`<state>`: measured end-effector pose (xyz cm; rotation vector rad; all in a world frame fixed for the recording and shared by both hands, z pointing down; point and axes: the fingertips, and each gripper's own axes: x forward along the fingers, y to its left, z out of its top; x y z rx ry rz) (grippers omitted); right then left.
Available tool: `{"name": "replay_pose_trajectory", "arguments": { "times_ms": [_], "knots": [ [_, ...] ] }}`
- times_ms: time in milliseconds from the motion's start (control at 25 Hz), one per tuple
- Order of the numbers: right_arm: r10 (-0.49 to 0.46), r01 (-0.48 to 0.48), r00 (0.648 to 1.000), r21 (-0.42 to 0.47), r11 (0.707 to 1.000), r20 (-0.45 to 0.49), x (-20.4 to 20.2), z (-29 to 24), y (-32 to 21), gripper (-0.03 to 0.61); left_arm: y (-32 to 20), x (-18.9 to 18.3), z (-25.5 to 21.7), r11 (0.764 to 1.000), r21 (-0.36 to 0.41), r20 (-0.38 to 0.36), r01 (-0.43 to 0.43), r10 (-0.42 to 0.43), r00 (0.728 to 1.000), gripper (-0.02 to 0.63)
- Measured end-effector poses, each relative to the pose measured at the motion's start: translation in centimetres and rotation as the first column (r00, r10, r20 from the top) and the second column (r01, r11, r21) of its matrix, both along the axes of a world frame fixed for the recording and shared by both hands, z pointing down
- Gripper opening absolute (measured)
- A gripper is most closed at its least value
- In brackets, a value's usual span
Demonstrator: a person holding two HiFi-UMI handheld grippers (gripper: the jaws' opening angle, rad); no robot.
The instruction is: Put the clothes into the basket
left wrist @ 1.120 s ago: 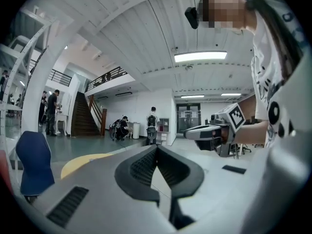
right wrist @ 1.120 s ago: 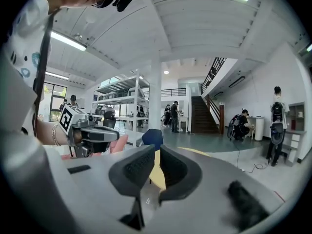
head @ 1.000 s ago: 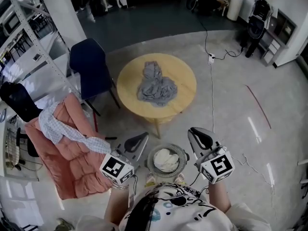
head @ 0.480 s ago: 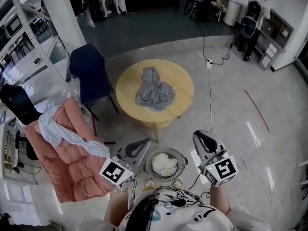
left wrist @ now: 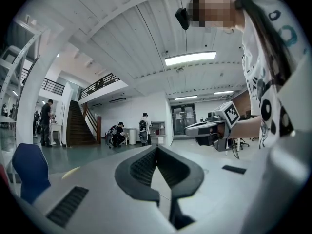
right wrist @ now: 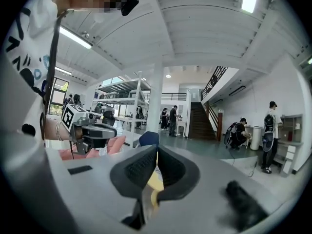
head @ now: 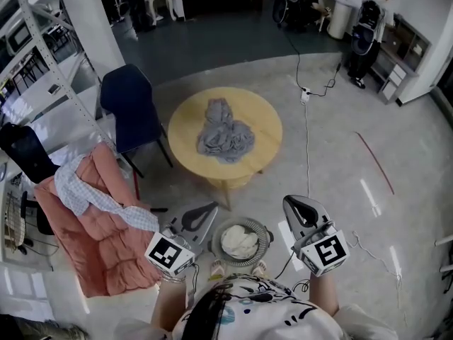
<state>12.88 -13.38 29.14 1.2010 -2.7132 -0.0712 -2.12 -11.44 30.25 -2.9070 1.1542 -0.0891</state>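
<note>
A crumpled pile of grey clothes (head: 225, 134) lies on the round wooden table (head: 265, 115) ahead of me. A round grey basket (head: 262, 233) stands on the floor just below me, with a white cloth (head: 239, 241) in it. My left gripper (head: 212, 206) hovers level at the basket's left, jaws shut and empty (left wrist: 156, 149). My right gripper (head: 289, 200) hovers at the basket's right; its jaws are closing the last bit, the tips meet and nothing is between them (right wrist: 156, 147). Each gripper shows in the other's view, the right gripper (left wrist: 195, 127) and the left gripper (right wrist: 109, 129).
A dark blue chair (head: 127, 105) stands left of the table. A pink padded lounger (head: 99, 232) with a checked cloth (head: 88, 190) draped on it lies at my left. Metal shelving (head: 32, 62), a white pillar (head: 88, 13), a floor cable (head: 308, 144) and people at the back (head: 368, 27) surround the area.
The right gripper has shifted slightly beside the basket. The left gripper has stayed where it was. The table and the grey clothes have not moved.
</note>
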Motion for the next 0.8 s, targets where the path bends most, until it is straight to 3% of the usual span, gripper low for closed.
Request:
{"name": "replay_pose_trajectory", "arguments": {
  "times_ms": [800],
  "knots": [
    [-0.039,0.04,0.999,-0.033,0.999,0.013,-0.5,0.9,0.7,0.031,0.1,0.5,1.0,0.999,-0.032,0.001,-0.027,0.027,1.0,0.014]
  ]
}}
